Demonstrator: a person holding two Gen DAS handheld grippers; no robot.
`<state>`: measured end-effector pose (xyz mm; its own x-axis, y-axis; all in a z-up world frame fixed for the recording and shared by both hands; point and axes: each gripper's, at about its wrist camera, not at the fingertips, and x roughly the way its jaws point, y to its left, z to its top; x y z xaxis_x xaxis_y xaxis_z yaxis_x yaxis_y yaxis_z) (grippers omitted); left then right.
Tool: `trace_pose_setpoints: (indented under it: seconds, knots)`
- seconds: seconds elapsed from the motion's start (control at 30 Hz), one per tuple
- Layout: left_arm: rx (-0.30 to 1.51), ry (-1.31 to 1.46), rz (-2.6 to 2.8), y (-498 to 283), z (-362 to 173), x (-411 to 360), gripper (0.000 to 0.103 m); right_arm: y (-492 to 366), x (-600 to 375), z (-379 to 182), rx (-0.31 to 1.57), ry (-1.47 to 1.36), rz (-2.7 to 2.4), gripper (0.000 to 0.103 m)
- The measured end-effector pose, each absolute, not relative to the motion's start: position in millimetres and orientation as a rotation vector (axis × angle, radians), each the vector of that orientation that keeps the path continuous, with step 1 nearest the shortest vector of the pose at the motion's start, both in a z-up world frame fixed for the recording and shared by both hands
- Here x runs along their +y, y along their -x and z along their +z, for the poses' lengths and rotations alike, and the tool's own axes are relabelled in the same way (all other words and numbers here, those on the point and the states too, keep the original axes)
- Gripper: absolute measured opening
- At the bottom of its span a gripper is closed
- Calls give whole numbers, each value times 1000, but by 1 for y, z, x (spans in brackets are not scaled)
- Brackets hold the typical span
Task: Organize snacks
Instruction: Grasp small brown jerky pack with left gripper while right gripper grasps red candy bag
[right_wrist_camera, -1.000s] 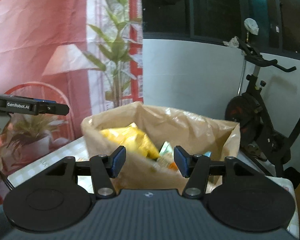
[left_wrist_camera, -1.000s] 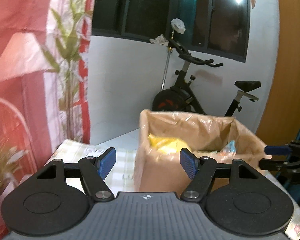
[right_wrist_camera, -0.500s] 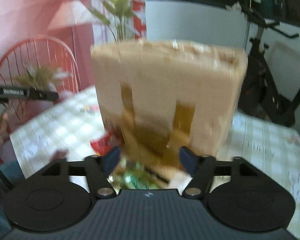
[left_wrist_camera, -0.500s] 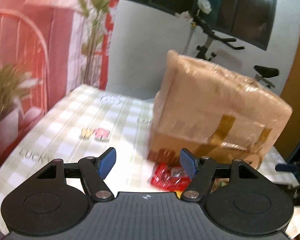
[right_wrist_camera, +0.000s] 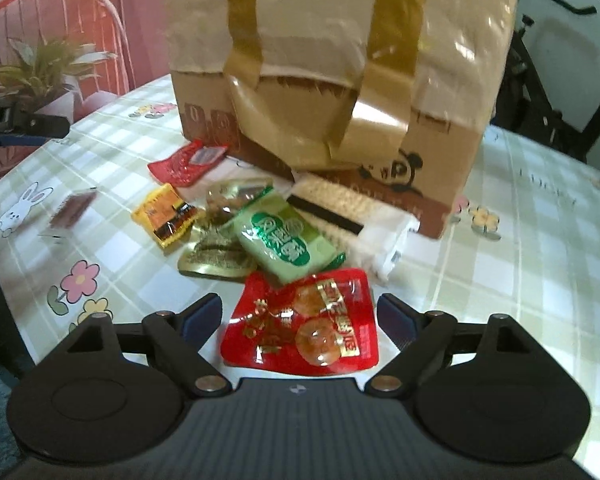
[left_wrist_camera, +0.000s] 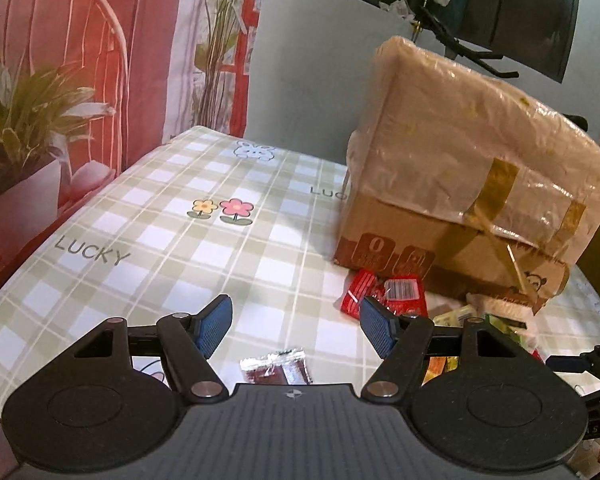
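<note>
A taped cardboard box [left_wrist_camera: 460, 184] stands on the checked tablecloth [left_wrist_camera: 180, 240]; it also shows in the right wrist view [right_wrist_camera: 332, 80]. Several snack packets lie in front of it: a red one [right_wrist_camera: 306, 326] between my right fingers, a green one [right_wrist_camera: 286, 238], a gold one [right_wrist_camera: 216, 256], an orange one [right_wrist_camera: 166, 220], a red one [right_wrist_camera: 186, 160] by the box. My right gripper [right_wrist_camera: 300, 316] is open just above the table. My left gripper [left_wrist_camera: 296, 326] is open and empty above a small dark packet [left_wrist_camera: 276, 368]; a red packet [left_wrist_camera: 384, 292] lies ahead.
A white wrapped pack [right_wrist_camera: 356, 224] leans at the box's foot. A small brown packet [right_wrist_camera: 72, 208] lies at the left. A red chair and a plant [left_wrist_camera: 28, 100] stand beyond the table's left edge. An exercise bike [right_wrist_camera: 556, 60] stands behind the box.
Both grippers have dropped from above the box's open top to table level in front of it. The snack packets on the table have come into view. Both stay open.
</note>
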<state>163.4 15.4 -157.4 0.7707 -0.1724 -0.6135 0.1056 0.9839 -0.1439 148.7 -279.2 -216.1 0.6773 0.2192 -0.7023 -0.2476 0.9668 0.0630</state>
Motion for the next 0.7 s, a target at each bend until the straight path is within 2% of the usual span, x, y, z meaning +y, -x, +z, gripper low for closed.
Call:
trace_pose_setpoints:
  seconds: [0.5,0.57,0.7]
  knots:
    - [768,100,-177,-161,-185,7,73,-144,-278,-226,736,37,241,88]
    - [780,90,-179,-160,-187,5,73,-143,-279,-225,733,36,237,85]
    - [806,79,-195,-158,-191,2,73,-138,-285,-223,714,11,224,69]
